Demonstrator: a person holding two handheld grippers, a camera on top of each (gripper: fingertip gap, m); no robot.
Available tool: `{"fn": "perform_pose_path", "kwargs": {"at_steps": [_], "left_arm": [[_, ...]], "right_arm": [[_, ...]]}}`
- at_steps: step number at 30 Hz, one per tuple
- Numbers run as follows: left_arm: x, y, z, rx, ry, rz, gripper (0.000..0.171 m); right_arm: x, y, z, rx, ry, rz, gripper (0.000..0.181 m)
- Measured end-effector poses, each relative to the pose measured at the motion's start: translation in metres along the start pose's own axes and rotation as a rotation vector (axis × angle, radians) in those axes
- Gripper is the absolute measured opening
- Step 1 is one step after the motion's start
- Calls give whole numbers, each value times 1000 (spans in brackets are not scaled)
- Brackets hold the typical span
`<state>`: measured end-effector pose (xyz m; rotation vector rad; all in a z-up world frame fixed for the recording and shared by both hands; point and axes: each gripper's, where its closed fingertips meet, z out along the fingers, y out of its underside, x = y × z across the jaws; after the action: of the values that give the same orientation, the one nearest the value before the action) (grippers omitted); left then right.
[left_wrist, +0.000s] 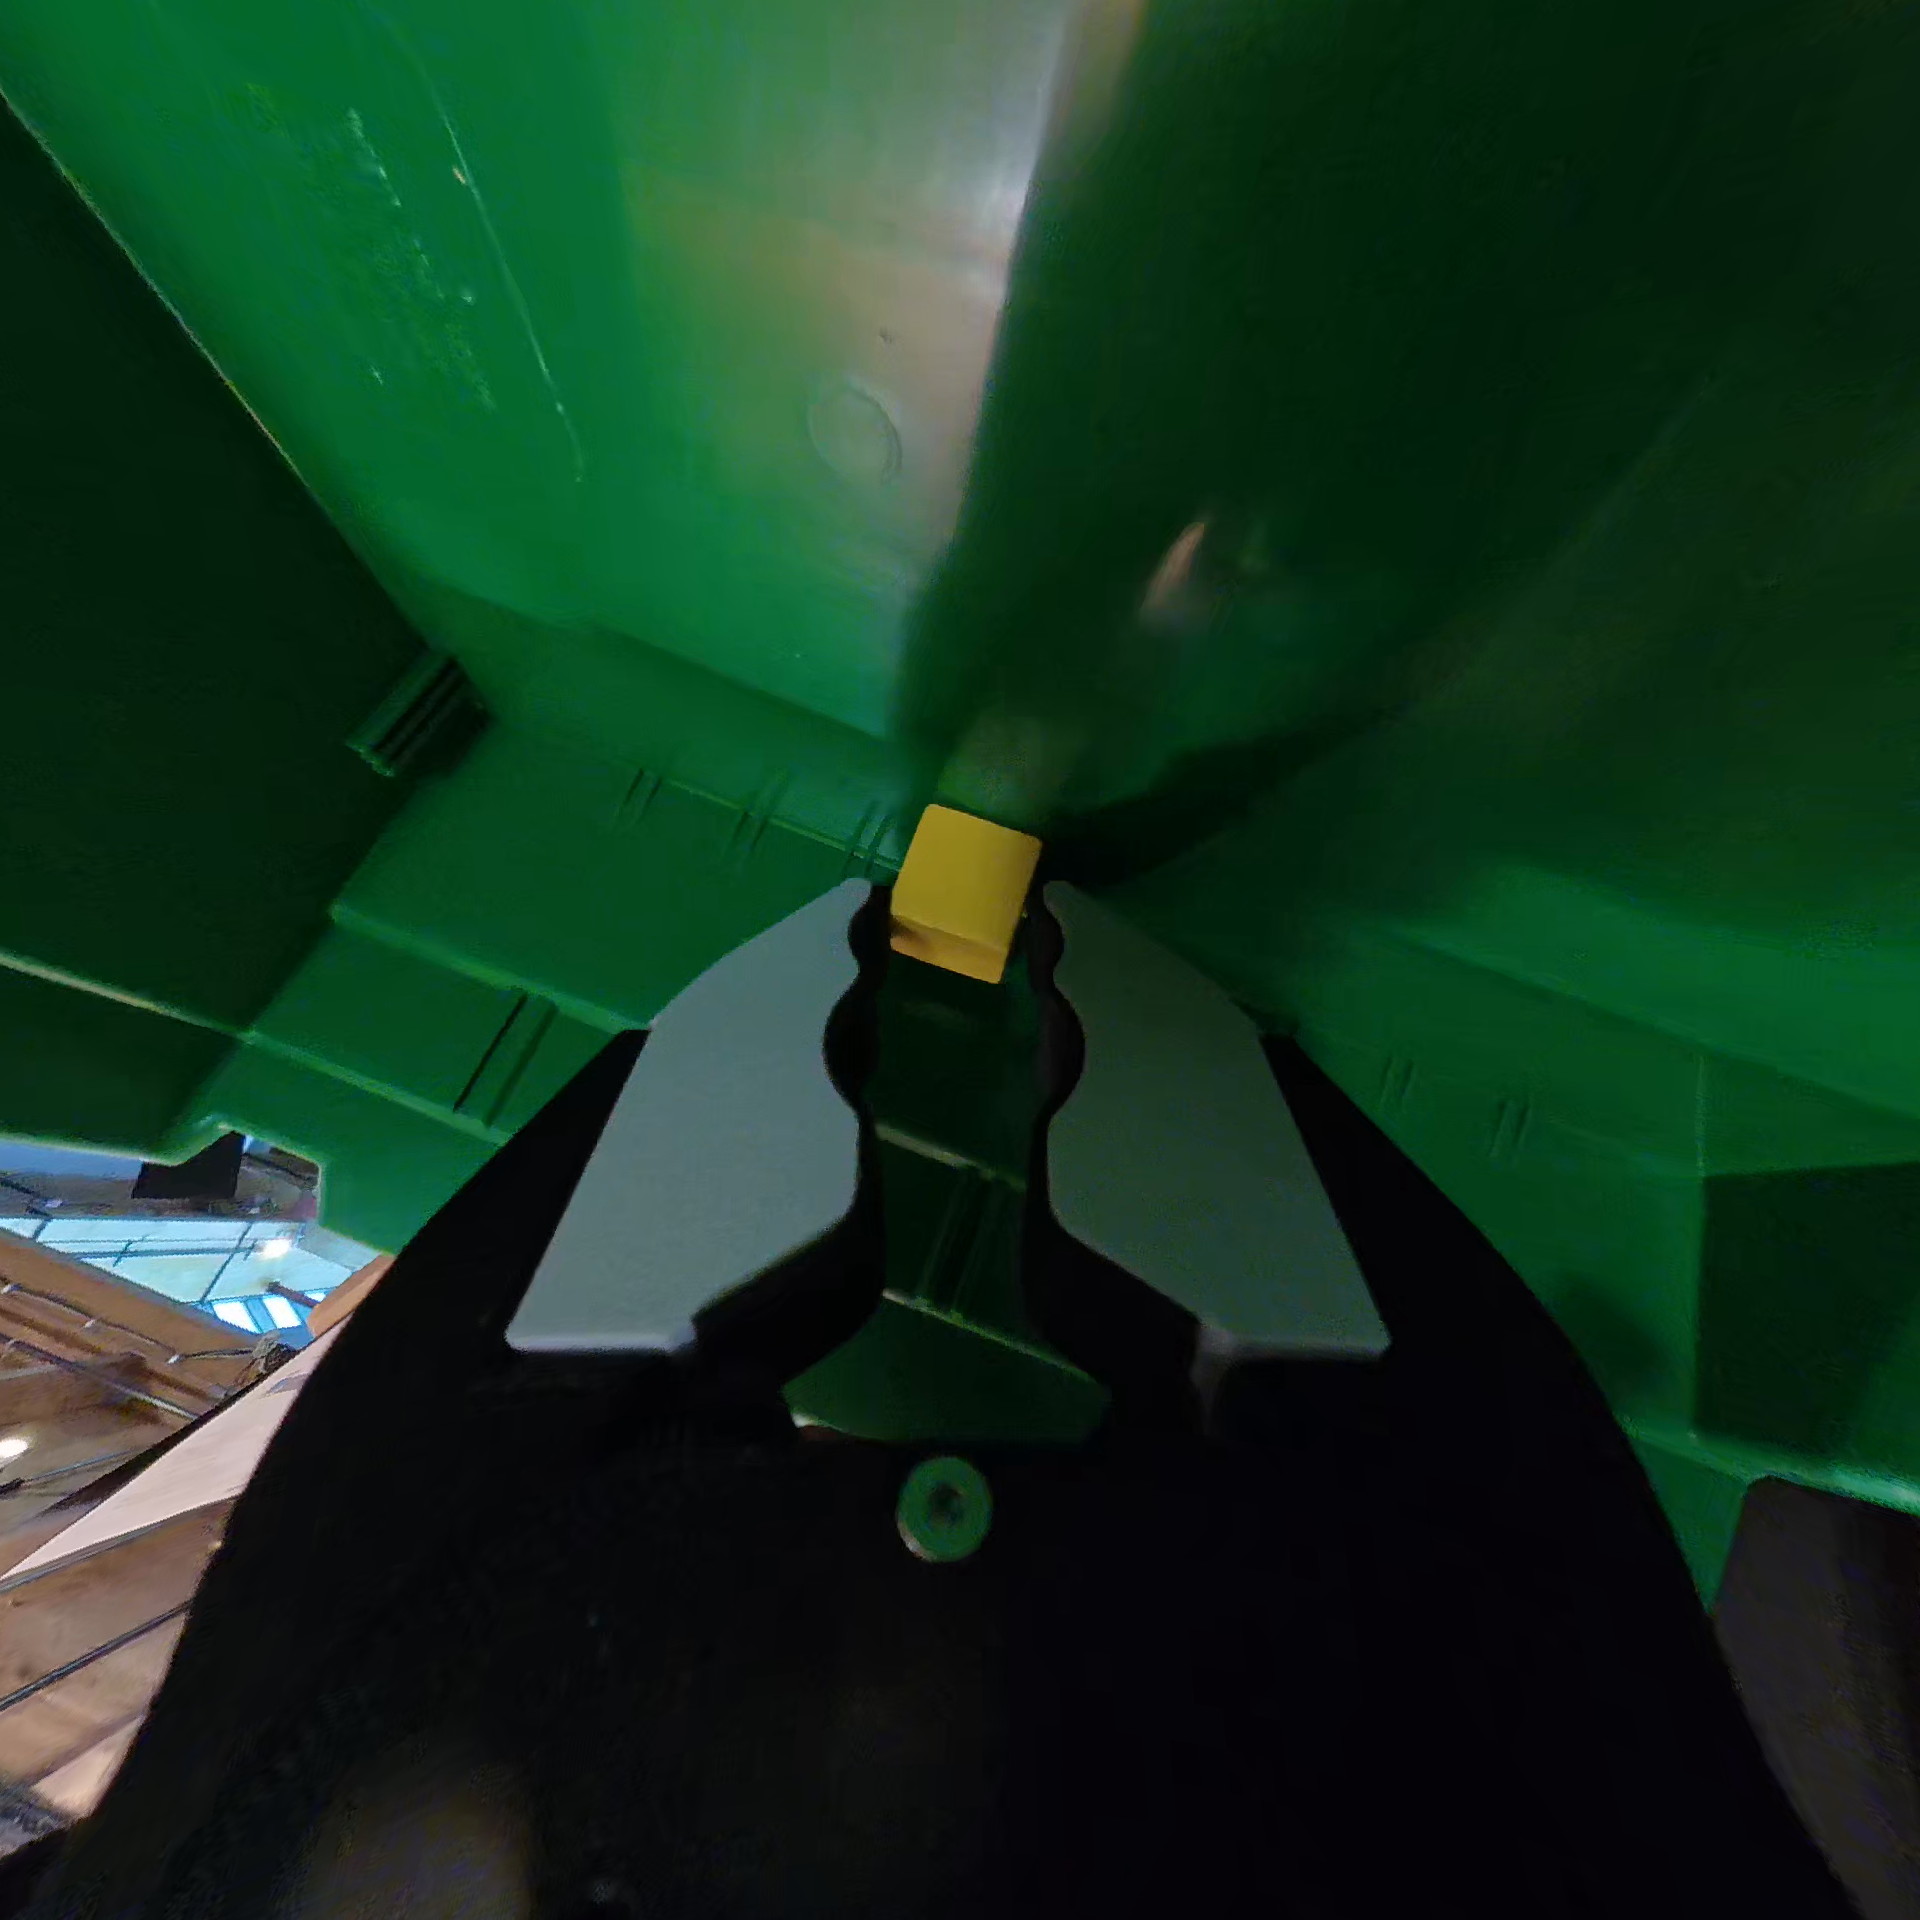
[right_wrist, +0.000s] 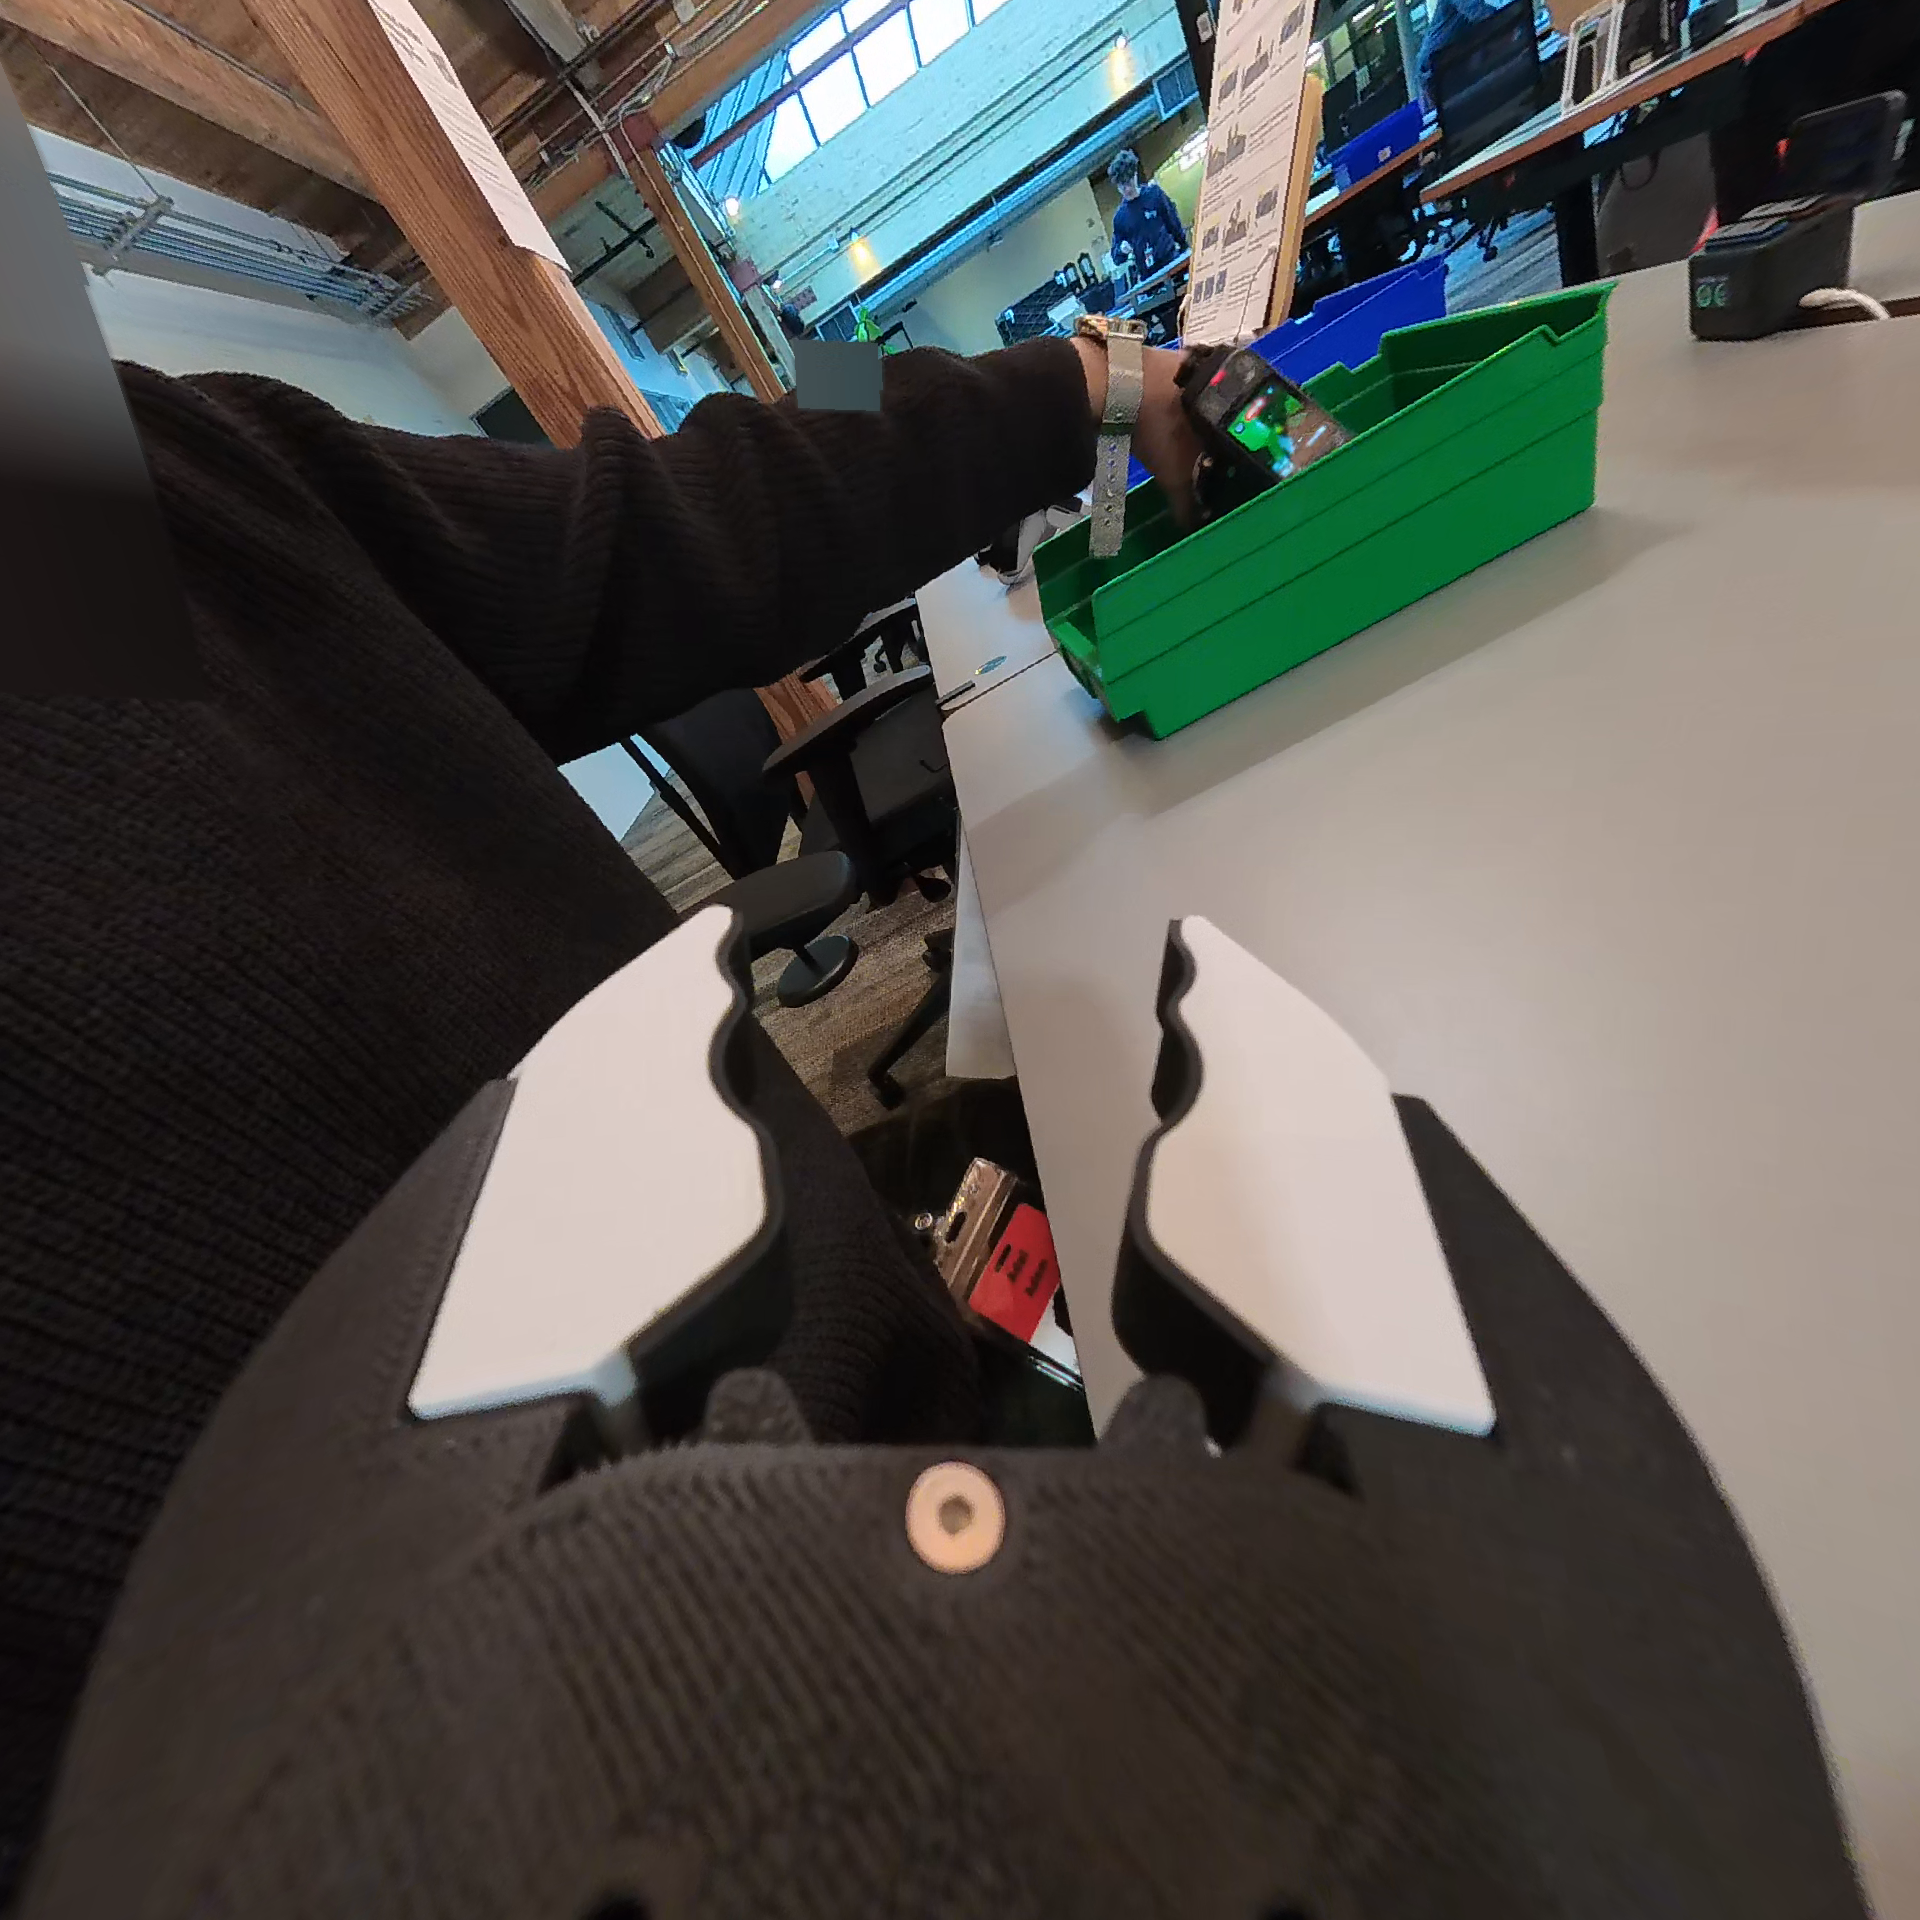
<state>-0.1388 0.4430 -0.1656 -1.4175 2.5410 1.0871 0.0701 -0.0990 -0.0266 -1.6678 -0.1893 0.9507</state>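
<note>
My left gripper (left_wrist: 961, 914) is inside a green plastic bin (left_wrist: 623, 468) and is shut on a small yellow block (left_wrist: 966, 888), held at the fingertips close to the bin's inner corner. In the right wrist view the same green bin (right_wrist: 1351, 561) stands on the grey table (right_wrist: 1558, 935), with a person's arm in a black sleeve (right_wrist: 623, 540) reaching the left gripper (right_wrist: 1247, 436) into it. My right gripper (right_wrist: 951, 997) is open and empty, held at the table's near edge, far from the bin.
A blue bin (right_wrist: 1361, 301) and an upright board with pictures (right_wrist: 1252, 156) stand behind the green bin. A dark device (right_wrist: 1766, 281) sits at the table's far right. Office chairs (right_wrist: 852, 769) and wooden posts (right_wrist: 457, 208) are to the left, off the table.
</note>
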Motion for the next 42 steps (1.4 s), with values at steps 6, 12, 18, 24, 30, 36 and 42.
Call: {"fn": "perform_pose_path", "kwargs": {"at_steps": [6, 12, 18, 24, 30, 36, 42], "left_arm": [[-21, -2, -34, 163, -60, -168, 25], [-42, -14, -128, 698, -91, -535, 25], [10, -71, -305, 1511, 141, -700, 24], [124, -161, -413, 1874, 618, -613, 23], [215, -246, -416, 1777, 998, -509, 23], [247, -273, -402, 1655, 1127, -446, 23], [260, -273, -403, 1643, 1195, -379, 23]], "right_arm": [[-2, -1, -2, 2, -7, -3, 76], [-6, -2, -2, 15, -22, -1, 72], [7, -4, 5, 62, 50, 46, 67], [15, -8, 9, 125, 128, 63, 56], [17, 10, 18, 62, 163, 51, 51], [22, 48, 31, -105, 135, 65, 39], [29, 56, 34, -102, 115, 164, 40]]}}
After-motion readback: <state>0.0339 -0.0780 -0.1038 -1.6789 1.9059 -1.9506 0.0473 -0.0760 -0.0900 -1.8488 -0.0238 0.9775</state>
